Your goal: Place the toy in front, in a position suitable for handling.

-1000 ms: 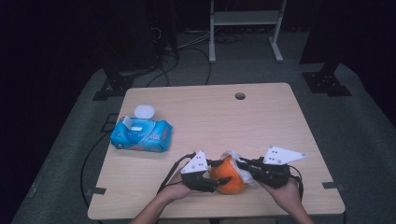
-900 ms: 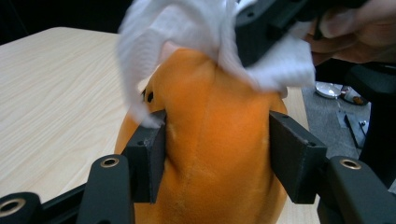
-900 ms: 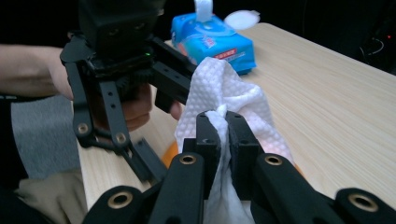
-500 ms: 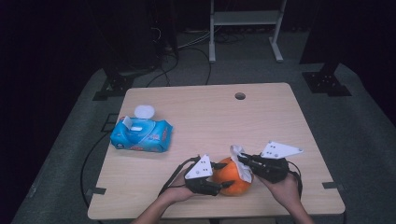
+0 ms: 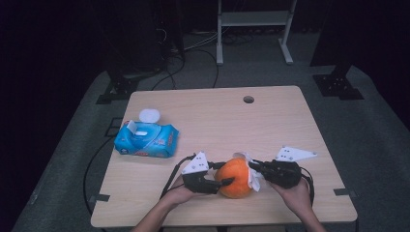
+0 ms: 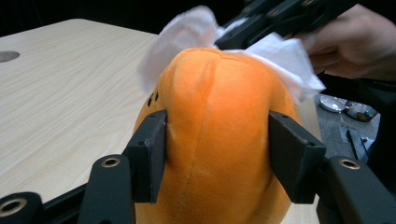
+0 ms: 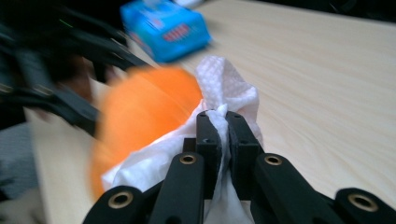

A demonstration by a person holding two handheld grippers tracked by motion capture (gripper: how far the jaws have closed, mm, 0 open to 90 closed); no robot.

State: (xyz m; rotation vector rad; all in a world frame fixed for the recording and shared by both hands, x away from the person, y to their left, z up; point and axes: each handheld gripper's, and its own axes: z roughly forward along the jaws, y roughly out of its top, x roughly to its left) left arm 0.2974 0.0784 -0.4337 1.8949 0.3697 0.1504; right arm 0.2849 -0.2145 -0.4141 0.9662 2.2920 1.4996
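The left tongs (image 6: 217, 163) pinch an orange plush toy (image 6: 219, 140) across its middle, one black pad pressed into each flank so the soft fabric bulges between them. The right tongs (image 7: 223, 128) are pressed together on a bunched white wipe (image 7: 229, 93), which spills out above and below the pads and lies against the toy's upper side. In the high view the two tools meet at the near edge of the table (image 5: 217, 111), the left tongs (image 5: 217, 181) coming in from the person's left, the right tongs (image 5: 258, 171) from the right, with the toy (image 5: 235, 178) resting on the table between them and the wipe (image 5: 252, 175) tucked against its right side.

The step in hand looks like wiping the toy: one tool steadies it while the other rubs the cloth over the surface. The toy is smeared in the right gripper view, which suits a rubbing stroke.

The next move probably calls for a steady hold from the left tongs, firm enough that the plush does not roll, while the right tongs drag the wipe over more of the orange surface without losing the fold. To reach the underside, the toy would need turning.

Farther off, toward the left of the table, lies a blue pack of wipes (image 5: 146, 140) with its lid flipped open.
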